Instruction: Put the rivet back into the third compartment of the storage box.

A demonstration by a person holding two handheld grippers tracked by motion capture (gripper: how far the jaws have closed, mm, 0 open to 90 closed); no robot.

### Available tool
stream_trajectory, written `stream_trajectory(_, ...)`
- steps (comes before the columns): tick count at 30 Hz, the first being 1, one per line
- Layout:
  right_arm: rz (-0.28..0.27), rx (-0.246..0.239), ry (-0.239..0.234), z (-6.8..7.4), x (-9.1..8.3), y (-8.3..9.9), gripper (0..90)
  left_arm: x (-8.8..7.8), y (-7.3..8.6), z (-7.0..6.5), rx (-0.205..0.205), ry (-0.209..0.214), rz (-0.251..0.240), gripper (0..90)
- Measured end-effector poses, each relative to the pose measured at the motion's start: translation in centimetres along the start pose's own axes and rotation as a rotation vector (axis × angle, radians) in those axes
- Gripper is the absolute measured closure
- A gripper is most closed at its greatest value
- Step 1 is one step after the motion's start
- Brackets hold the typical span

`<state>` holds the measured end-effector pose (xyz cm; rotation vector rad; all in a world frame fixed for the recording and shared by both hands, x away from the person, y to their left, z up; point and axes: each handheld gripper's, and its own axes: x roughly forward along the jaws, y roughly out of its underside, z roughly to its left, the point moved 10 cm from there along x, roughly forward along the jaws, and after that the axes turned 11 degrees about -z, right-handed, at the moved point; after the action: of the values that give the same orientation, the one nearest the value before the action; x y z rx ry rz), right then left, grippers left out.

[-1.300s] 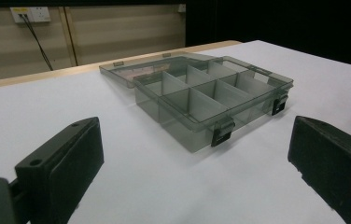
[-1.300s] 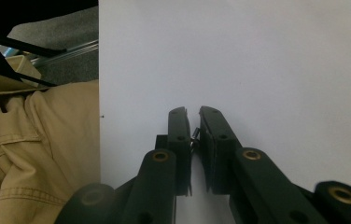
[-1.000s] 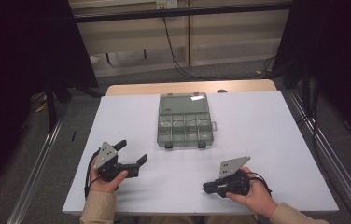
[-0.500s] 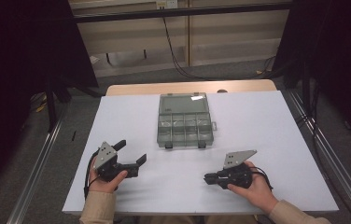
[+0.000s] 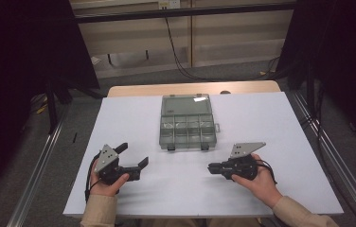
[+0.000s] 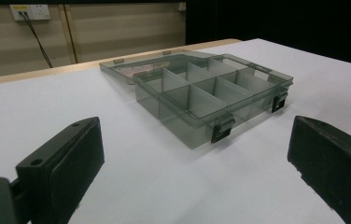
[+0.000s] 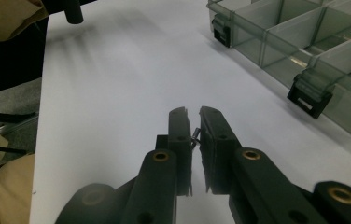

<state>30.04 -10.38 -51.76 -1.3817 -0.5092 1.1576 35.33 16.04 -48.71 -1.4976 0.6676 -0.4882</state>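
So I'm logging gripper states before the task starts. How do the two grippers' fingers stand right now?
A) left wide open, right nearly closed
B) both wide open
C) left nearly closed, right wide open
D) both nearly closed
A: the left gripper has its fingers spread far apart on either side of the clear compartment box, while the right gripper shows only a thin slit between its fingers.

1. High view: set above the near edge, facing forward and down over the whole table (image 5: 271, 123).
2. Left gripper view: low, looking between wide-set jaws at the box (image 6: 211, 95) ahead.
3. Right gripper view: close over near-closed jaws, box (image 7: 304, 51) ahead to the right.
4. Shared by all: box, white tabletop.
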Motion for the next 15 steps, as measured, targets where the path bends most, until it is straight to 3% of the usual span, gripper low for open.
stream_trajectory(15,-0.039,-0.006,0.045,-1.9,1.4,-2.2,83.1,0.0,0.0,-0.1,-0.017,0.002,-0.011,3.5)
